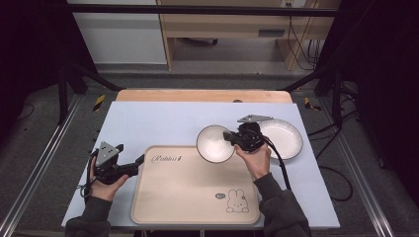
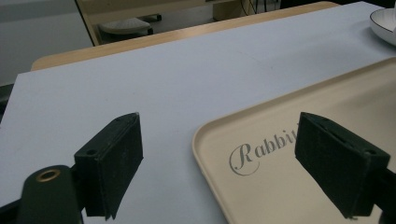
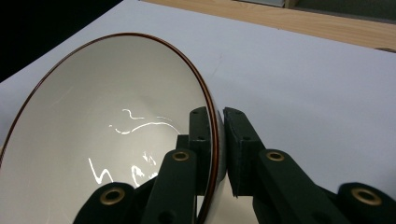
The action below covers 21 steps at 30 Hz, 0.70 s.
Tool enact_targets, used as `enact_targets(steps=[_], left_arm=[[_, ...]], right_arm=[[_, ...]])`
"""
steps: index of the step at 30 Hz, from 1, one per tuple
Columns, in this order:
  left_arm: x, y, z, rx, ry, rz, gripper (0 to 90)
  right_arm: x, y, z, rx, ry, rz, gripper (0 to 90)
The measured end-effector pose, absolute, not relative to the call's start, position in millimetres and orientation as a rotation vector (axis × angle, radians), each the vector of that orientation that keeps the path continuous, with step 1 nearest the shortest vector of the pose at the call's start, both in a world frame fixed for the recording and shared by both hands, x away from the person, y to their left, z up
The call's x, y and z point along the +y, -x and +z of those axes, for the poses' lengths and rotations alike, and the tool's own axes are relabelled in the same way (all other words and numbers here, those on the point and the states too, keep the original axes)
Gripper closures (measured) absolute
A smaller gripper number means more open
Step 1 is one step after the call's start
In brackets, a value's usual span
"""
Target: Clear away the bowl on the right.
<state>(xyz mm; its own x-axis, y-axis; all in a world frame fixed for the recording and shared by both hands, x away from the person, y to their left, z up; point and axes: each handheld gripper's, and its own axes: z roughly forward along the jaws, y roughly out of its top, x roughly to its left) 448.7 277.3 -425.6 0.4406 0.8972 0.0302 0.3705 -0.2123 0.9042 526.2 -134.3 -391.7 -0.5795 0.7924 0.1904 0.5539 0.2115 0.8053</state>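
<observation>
A white bowl [image 1: 214,143] with a dark rim hangs above the tray's far right corner, held by its rim in my right gripper [image 1: 232,138]. In the right gripper view the bowl [image 3: 107,135] sits tilted, its wall pinched between the two jaws of that gripper [image 3: 217,140]. A beige tray [image 1: 188,190] with a rabbit drawing and "Rabbit" lettering lies at the table's front middle. My left gripper [image 1: 140,160] stands open at the tray's far left corner. Seen from the left gripper view, the open gripper [image 2: 219,158] straddles the tray's edge [image 2: 201,154].
A white plate [image 1: 282,138] rests on the pale blue table cover [image 1: 163,121] to the right of the bowl; its edge [image 2: 385,21] shows far off in the left gripper view. A wooden table edge [image 1: 202,95] runs along the back. Black frame posts stand at both sides.
</observation>
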Motion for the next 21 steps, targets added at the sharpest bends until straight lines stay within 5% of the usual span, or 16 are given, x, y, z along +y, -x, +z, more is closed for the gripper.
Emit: enact_targets(steps=[21], left_arm=[[277.3, -448.8, -425.8, 1.089, -1.786, 0.727, 14.6]], right_arm=[[-117.9, -529.0, -407.9, 2.291, -1.270, 1.266, 82.3]])
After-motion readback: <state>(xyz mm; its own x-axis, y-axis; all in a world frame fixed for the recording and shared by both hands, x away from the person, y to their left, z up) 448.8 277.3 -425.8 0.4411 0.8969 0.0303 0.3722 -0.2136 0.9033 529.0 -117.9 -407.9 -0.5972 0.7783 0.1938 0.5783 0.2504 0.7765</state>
